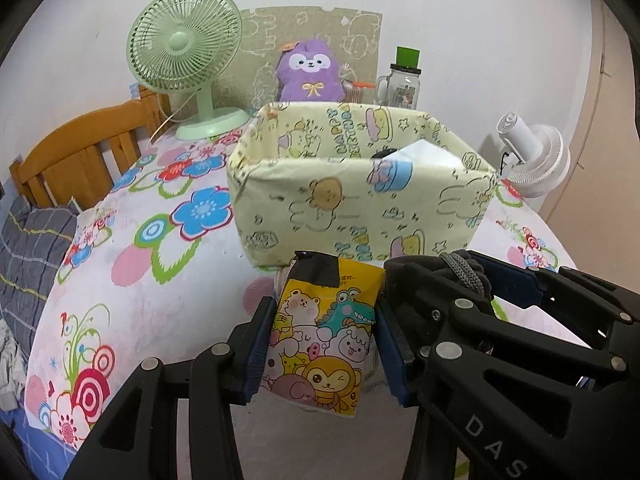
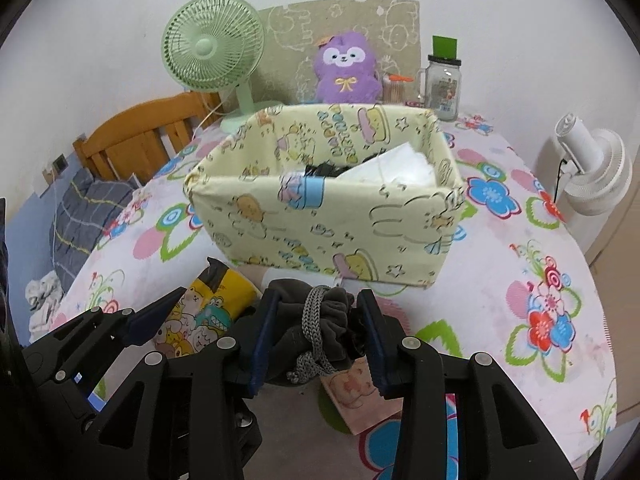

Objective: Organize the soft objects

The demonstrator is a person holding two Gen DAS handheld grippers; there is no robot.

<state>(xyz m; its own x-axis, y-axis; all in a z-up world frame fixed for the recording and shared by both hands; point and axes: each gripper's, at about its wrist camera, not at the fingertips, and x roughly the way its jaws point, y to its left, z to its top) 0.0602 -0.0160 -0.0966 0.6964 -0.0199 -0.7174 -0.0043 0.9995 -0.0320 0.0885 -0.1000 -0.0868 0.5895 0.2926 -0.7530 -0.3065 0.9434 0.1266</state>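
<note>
My left gripper (image 1: 320, 344) is shut on a yellow cartoon-animal tissue pack (image 1: 320, 344), held just in front of the pale yellow fabric box (image 1: 340, 216). My right gripper (image 2: 318, 336) is shut on a dark grey drawstring pouch (image 2: 320, 328), held right beside the left gripper and in front of the same box (image 2: 320, 220). The tissue pack also shows in the right wrist view (image 2: 204, 312), and the right gripper with the pouch shows in the left wrist view (image 1: 460, 276). The box holds a white soft item (image 2: 396, 168) and something dark (image 2: 320, 170).
The table has a flowered cloth (image 1: 140, 248). Behind the box stand a green fan (image 1: 188, 52), a purple plush toy (image 1: 310, 74) and a glass jar (image 1: 404, 84). A white fan (image 2: 592, 176) is at the right edge. A wooden chair (image 1: 80, 148) is on the left. A pink card (image 2: 360, 396) lies under my right gripper.
</note>
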